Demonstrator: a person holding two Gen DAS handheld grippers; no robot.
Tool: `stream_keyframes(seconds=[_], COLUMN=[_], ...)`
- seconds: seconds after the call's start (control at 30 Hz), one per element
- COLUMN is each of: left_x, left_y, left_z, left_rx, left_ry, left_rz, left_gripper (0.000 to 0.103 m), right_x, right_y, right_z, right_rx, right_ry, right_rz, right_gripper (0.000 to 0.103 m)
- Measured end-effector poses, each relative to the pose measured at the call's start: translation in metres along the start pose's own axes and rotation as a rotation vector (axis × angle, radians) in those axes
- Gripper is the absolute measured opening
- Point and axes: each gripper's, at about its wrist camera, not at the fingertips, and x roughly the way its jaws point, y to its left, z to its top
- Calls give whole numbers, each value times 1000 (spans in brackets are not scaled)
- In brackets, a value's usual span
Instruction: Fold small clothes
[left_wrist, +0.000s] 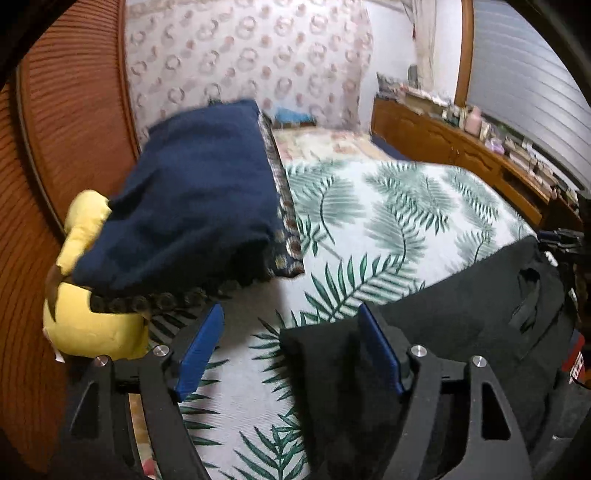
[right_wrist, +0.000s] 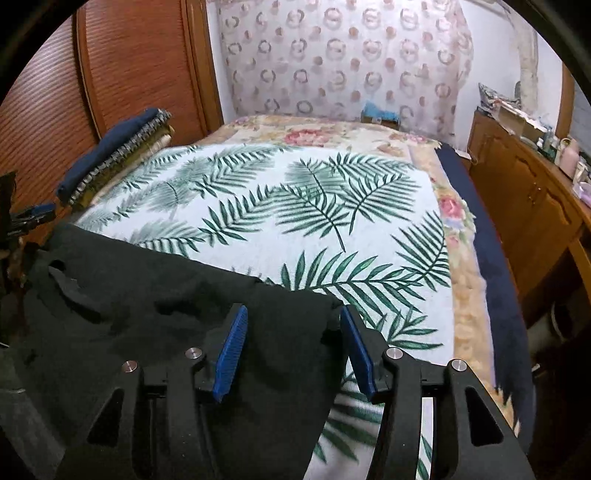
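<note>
A black garment (left_wrist: 461, 332) lies on the palm-leaf bedspread (left_wrist: 369, 214) at the near edge of the bed; it also shows in the right wrist view (right_wrist: 155, 314). My left gripper (left_wrist: 291, 325) is open, its blue pads (left_wrist: 199, 354) wide apart over the garment's left corner. My right gripper (right_wrist: 293, 325) is open, its blue pads (right_wrist: 231, 354) straddling the garment's right corner. Neither gripper holds cloth.
A stack of folded clothes topped by a navy piece (left_wrist: 192, 206) sits at the bed's left edge by the wooden wardrobe (left_wrist: 74, 129), beside a yellow plush (left_wrist: 92, 332). The stack also shows in the right wrist view (right_wrist: 110, 158). A cluttered wooden sideboard (right_wrist: 535, 192) runs along the right.
</note>
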Motion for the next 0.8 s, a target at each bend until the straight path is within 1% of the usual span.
stream_keyframes(seconds=[0.13,0.2,0.27,0.33,0.5,0.8], left_x=[11,17,20,21,25,28], left_y=[3,6,9,10,10,6], left_z=[-4,-7,-9,-11,-15,-14], left_rx=[-3,-16,-26,-29,-38,-12], left_ry=[54,81,94,102,118,103], left_rz=[-11,-27,-38,-43,-55,-46], left_gripper=[76,76,76,76,76,78], right_x=[17,20,20,21,25,28], right_y=[-2,-2,-3,-7,-9,-12], right_z=[0,1,1,1,2,0], right_rx=[-3,-4,2,15,11,14], right_ry=[45,42,40,41,43,45], right_rz=[-30,-31,-32,-39,-41,-37], right_gripper=[54,56,61,66,68,74])
